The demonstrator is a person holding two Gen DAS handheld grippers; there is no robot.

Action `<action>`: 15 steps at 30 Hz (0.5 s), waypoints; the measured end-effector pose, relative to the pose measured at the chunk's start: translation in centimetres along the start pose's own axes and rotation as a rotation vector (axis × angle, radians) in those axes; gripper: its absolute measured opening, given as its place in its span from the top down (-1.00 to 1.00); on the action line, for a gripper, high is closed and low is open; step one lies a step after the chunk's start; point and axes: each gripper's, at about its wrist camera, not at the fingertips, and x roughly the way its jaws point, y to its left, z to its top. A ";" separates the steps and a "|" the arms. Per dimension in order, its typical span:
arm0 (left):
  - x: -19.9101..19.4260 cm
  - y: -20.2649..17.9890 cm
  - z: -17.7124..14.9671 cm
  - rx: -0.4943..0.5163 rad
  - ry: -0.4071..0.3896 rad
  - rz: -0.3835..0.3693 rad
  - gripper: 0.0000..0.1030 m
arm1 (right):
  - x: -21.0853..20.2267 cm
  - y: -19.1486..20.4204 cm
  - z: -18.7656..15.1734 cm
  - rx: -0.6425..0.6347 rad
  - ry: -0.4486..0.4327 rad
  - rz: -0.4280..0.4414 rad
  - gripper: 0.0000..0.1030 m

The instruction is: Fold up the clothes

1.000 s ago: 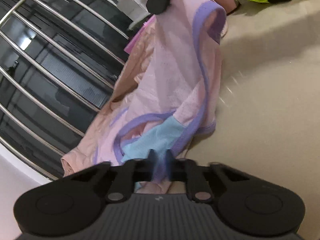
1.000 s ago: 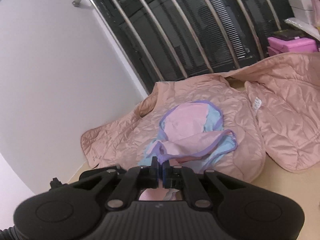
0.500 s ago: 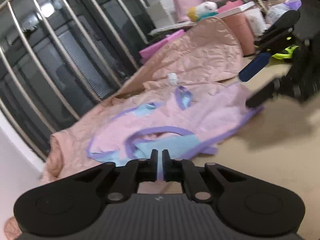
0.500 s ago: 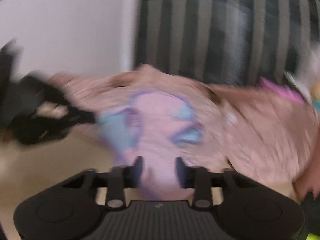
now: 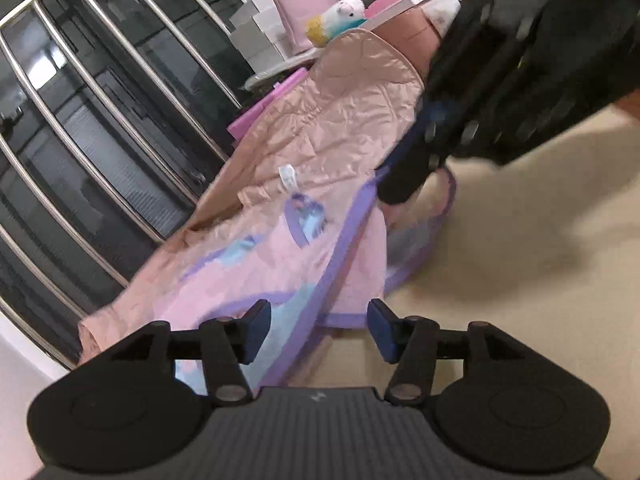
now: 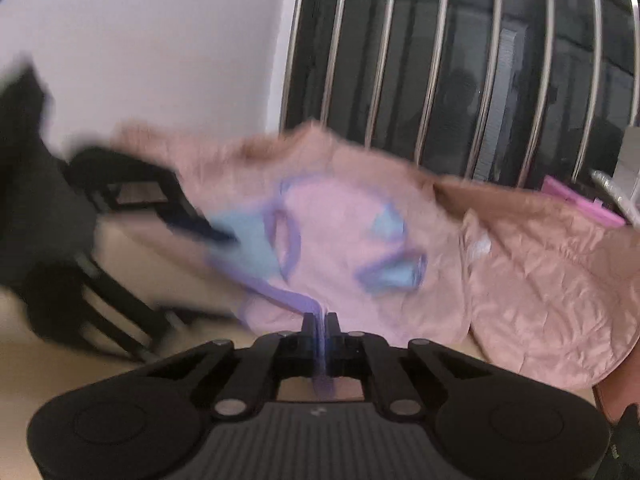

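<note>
A small pink garment (image 5: 280, 268) with purple trim and light-blue panels lies spread over a peach quilted jacket (image 5: 340, 120) on the beige floor. My left gripper (image 5: 318, 330) is opening, its blue pads apart above the garment's near edge, pressing on nothing. My right gripper (image 6: 320, 322) is shut on the garment's purple hem (image 6: 296, 300); in the left wrist view it appears at the upper right (image 5: 404, 184), at the garment's far edge. The right wrist view shows the garment (image 6: 340, 240) blurred, with the left gripper (image 6: 192, 220) at its left.
A steel-barred railing (image 5: 100, 120) before dark glass runs along the left. Pink and white boxes (image 5: 288, 28) and a plush toy (image 5: 340, 16) are stacked behind the jacket. Bare beige floor (image 5: 520, 260) lies to the right. A white wall (image 6: 160, 60) stands left of the railing.
The garment went from hanging between both grippers to lying flat over the jacket. The left gripper let go and opened. The right gripper opened, then shut on the purple hem.
</note>
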 end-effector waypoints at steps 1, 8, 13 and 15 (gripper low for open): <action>0.2 0.1 0.2 -0.003 -0.005 0.009 -0.06 | -0.8 0.2 0.4 -0.008 -0.022 -0.004 0.94; -0.2 1.7 0.8 -0.098 -0.007 0.088 0.89 | -3.4 2.4 1.2 -0.101 -0.068 -0.029 0.94; -2.8 3.9 0.6 -0.263 -0.060 0.215 0.96 | -2.3 4.0 0.0 -0.070 -0.048 -0.054 0.91; -4.1 5.0 0.5 -0.340 -0.082 0.240 0.97 | -1.3 5.3 -0.7 -0.079 -0.009 -0.092 0.81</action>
